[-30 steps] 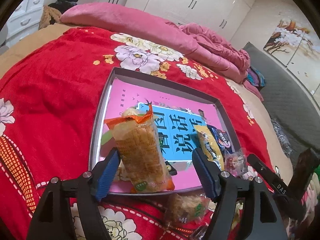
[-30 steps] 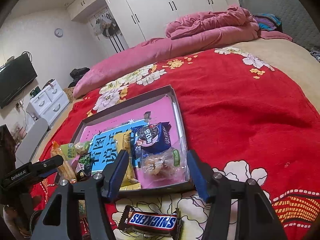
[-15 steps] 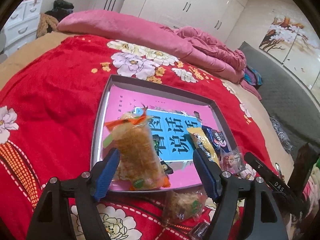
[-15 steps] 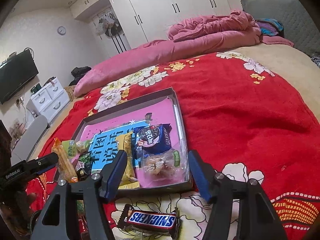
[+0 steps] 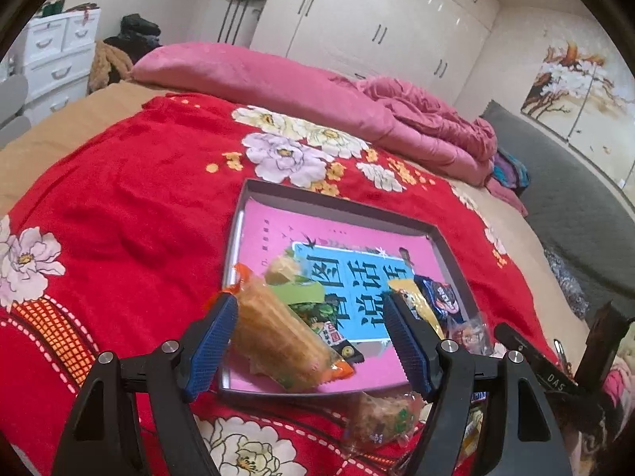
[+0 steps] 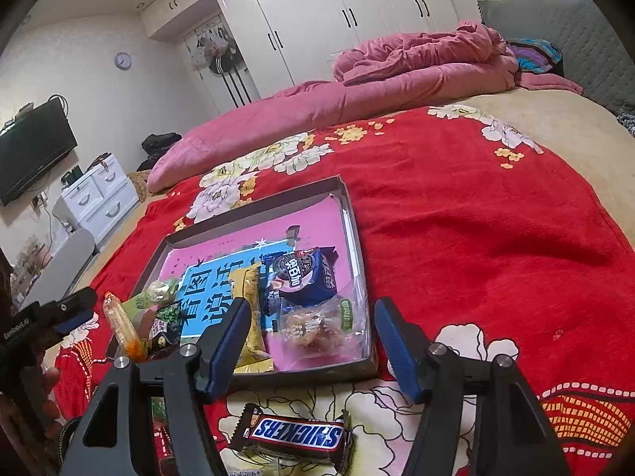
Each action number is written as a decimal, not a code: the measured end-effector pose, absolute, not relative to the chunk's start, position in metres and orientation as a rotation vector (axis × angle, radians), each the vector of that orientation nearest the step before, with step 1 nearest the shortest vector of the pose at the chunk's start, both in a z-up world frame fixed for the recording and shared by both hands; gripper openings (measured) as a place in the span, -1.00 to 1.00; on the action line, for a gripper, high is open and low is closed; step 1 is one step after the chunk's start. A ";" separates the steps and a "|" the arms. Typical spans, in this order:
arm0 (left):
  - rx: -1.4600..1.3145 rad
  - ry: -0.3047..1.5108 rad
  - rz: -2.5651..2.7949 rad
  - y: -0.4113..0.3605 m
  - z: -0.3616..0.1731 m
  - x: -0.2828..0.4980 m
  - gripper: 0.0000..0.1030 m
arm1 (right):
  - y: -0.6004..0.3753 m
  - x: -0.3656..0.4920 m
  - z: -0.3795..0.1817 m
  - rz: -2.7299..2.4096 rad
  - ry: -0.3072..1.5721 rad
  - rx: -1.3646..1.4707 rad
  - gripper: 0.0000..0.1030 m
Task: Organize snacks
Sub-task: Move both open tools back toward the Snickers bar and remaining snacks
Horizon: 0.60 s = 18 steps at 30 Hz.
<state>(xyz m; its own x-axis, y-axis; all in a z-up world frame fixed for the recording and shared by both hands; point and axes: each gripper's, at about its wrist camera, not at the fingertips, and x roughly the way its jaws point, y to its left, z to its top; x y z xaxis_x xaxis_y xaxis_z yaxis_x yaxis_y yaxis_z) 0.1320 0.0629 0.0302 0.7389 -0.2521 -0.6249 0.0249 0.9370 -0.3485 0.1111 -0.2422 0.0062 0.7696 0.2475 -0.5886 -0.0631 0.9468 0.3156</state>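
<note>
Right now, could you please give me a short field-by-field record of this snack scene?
surface: red floral blanket on a bed
container: shallow grey tray with pink liner
in tray: orange packet, yellow packet, dark blue cookie pack, clear pastry bag
outside tray: Snickers bar, clear snack bag
left gripper: open, empty
right gripper: open, empty, above the Snickers bar
</note>
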 end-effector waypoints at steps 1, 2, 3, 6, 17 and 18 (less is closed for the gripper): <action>-0.332 0.726 -0.155 0.064 0.031 0.132 0.50 | -0.243 0.111 0.006 0.172 0.673 0.288 0.25; -0.330 0.724 -0.153 0.065 0.031 0.131 0.50 | -0.243 0.111 0.006 0.173 0.671 0.290 0.26; -0.329 0.724 -0.153 0.065 0.031 0.130 0.50 | -0.243 0.110 0.007 0.173 0.671 0.288 0.26; -0.325 0.725 -0.161 0.064 0.031 0.126 0.50 | -0.242 0.109 0.008 0.174 0.668 0.282 0.26; -0.301 0.746 -0.207 0.048 0.030 0.104 0.50 | -0.241 0.084 0.013 0.202 0.666 0.240 0.28; -0.296 0.749 -0.210 0.046 0.029 0.102 0.50 | -0.241 0.081 0.013 0.205 0.667 0.235 0.28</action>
<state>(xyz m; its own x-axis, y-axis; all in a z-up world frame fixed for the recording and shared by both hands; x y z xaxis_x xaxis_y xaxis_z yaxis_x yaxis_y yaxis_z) 0.1020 0.0455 0.0290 0.7143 -0.2907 -0.6366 0.0817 0.9381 -0.3367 0.0808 -0.2406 0.0135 0.7673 0.2619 -0.5854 -0.1118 0.9534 0.2801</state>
